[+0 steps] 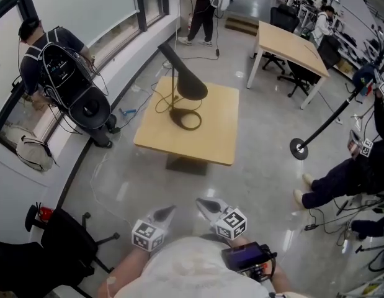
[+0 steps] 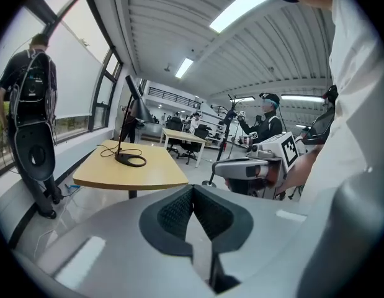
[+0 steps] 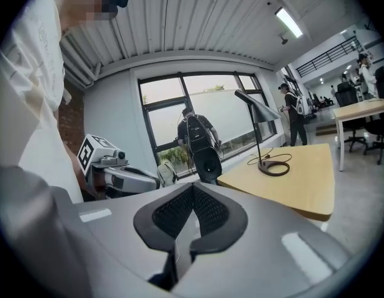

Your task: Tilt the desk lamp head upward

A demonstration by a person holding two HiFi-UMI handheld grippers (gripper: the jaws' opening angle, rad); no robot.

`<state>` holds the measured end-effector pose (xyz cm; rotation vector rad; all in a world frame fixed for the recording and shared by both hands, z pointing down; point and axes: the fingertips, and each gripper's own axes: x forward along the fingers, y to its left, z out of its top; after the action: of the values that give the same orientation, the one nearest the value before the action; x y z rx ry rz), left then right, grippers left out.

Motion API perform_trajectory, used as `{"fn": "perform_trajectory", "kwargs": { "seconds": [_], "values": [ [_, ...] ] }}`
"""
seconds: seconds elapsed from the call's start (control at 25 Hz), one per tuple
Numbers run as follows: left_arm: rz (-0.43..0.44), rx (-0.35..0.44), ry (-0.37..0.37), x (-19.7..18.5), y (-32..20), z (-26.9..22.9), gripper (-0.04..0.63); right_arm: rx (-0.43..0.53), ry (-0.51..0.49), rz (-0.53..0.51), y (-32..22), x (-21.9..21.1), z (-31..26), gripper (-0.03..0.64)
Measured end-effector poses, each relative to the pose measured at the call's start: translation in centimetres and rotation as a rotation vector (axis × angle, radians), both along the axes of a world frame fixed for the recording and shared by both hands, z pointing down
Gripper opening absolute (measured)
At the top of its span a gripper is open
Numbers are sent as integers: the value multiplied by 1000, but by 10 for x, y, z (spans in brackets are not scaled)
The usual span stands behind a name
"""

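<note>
Nearby, the left gripper [image 1: 170,210] and right gripper [image 1: 202,203] hang side by side low in the head view, above a glossy grey floor [image 1: 260,166]; each gripper's own view shows its fingers pressed together with nothing between them, so both are closed and empty. A black chair [image 1: 61,241] stands off to the left of them.

Ahead, well apart from both grippers, is a small square wooden surface [image 1: 210,144]; the lamp [image 1: 175,95] stands on it, nearer the window side than the middle. Its ring base [image 1: 187,120] lies flat on the wood, and a dark cord [image 1: 162,104] loops just beside the thin upright stem. The head [image 1: 187,79] – a long dark cone – slants downward, with its wide mouth the lower end, facing the wood.

To the left of the surface, a person [image 1: 46,51] with a backpack rig leans at the window; to the right, a seated person's legs [image 1: 340,179] show near a black stand [image 1: 298,148] with a round foot.

Farther off stands a larger desk [image 1: 291,45] with office chairs around it; beyond that, more people stand in the open hall.
</note>
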<state>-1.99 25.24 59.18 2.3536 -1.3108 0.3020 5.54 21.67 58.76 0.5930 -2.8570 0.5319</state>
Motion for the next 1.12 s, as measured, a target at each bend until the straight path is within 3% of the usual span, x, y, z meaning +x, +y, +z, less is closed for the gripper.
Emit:
{"fn": "perform_trajectory", "kwargs": {
  "seconds": [0.28, 0.72, 1.12],
  "values": [
    [-23, 50, -48, 3, -66, -14, 2, 5, -32, -13, -64, 6, 0, 14],
    [-113, 33, -82, -7, -127, -19, 2, 4, -43, -42, -136, 21, -5, 14],
    [-53, 43, -82, -23, -175, -9, 2, -1, -15, -24, -169, 2, 7, 14]
  ]
}}
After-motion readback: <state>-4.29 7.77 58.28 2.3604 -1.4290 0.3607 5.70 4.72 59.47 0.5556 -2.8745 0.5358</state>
